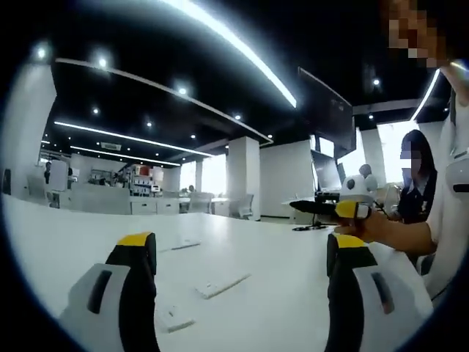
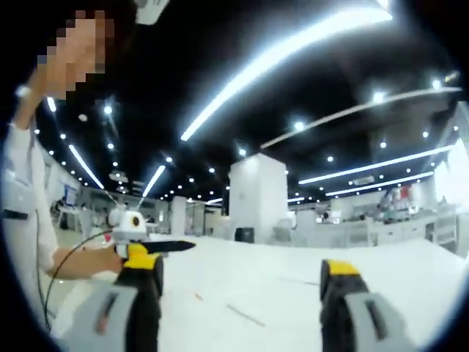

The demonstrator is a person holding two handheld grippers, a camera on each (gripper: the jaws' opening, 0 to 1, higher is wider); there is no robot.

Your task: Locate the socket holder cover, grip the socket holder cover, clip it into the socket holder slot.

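Yellow-tipped jaws of the left gripper [image 1: 240,253] stand spread with nothing between them over the white table [image 1: 66,242], where flat white pieces [image 1: 222,285] lie (which one is the socket holder cover, I cannot tell). Right gripper [image 2: 242,275] is likewise spread wide and holds nothing.

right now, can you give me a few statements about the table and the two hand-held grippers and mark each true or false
1. The left hand-held gripper has its jaws apart with nothing between them. True.
2. The right hand-held gripper is clamped on a flat white part. False: its jaws stand apart and empty.
3. Flat white parts lie on the white table ahead of the left hand-held gripper. True.
4. The jaw tips are red. False: they are yellow.
5. The table is black. False: it is white.
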